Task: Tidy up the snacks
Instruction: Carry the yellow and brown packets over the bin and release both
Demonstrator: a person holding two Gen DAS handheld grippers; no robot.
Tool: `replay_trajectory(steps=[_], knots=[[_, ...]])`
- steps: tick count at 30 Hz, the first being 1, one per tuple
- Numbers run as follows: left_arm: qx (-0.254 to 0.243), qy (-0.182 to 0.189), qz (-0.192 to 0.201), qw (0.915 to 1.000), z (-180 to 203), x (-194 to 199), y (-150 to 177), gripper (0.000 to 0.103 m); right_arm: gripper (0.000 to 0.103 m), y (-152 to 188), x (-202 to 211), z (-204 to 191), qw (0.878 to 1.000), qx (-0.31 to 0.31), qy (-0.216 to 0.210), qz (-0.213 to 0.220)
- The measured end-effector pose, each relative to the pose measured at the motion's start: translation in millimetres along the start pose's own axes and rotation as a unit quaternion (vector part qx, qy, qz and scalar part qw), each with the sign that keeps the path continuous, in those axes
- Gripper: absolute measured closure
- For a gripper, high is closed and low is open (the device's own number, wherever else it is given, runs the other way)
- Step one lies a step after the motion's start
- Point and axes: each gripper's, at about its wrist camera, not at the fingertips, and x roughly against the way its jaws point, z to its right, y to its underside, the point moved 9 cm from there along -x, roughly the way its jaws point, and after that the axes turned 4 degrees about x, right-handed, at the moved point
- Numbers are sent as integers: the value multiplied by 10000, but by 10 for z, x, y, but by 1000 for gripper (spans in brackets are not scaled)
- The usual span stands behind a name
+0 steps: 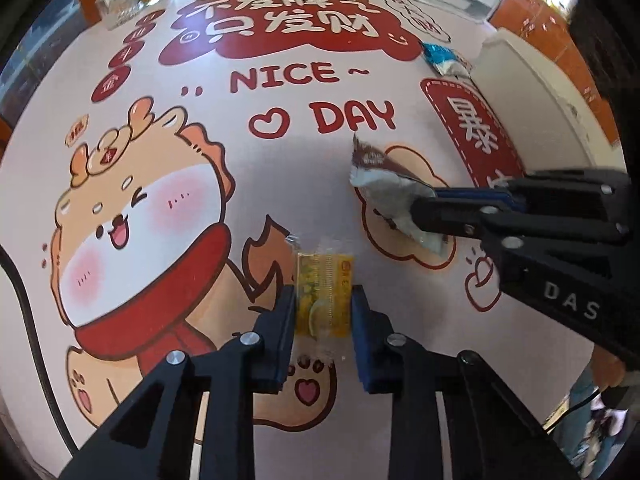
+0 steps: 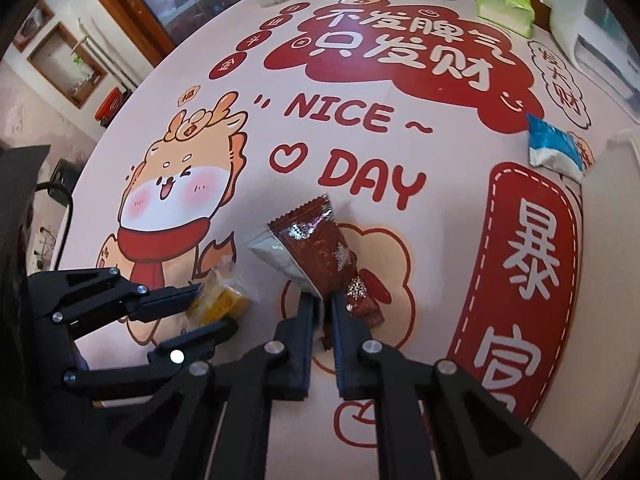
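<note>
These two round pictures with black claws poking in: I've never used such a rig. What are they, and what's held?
Each picture comes from a fisheye camera on a hand-held gripper, looking along its fingers. No robot arm; a person holds both. The left gripper is shut on a yellow snack. The right gripper is shut on a brown packet. Both point down at a printed tablecloth. A blue packet lies loose farther back, beside a white box.

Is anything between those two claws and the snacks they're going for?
Nothing visible. The left gripper is shut on the yellow snack, and the right gripper is shut on the brown packet.
</note>
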Motion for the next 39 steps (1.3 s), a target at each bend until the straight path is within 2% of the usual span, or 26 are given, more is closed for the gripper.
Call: replay_trajectory(steps=[4,10,15,19,28,34,39], knots=[[262,108,-1,9996,-97,61,5,79,100,5,108,6,9997,-150,-68,157],[201,-57,305,9993,-101,318,-68,79,101,35,312,-29,9989,-248,-114,384],[56,-76,611,9981,83,596,-197,79,101,27,645,-22,9968,-357,-124,707],[-127,-17,845,9963,331,828,-340,79,101,13,1104,47,9924,-496,-40,1121],[-818,179,1396,9867,1301,1280,-688,79,101,228,2164,538,9730,-1023,443,2021],[-1248,350,1571,9790,2076,1345,-861,79,101,566,2588,1102,9574,-1537,896,2276],[-1503,394,1636,9742,2637,1286,-945,79,101,849,2749,1544,9469,-1860,1251,2306]])
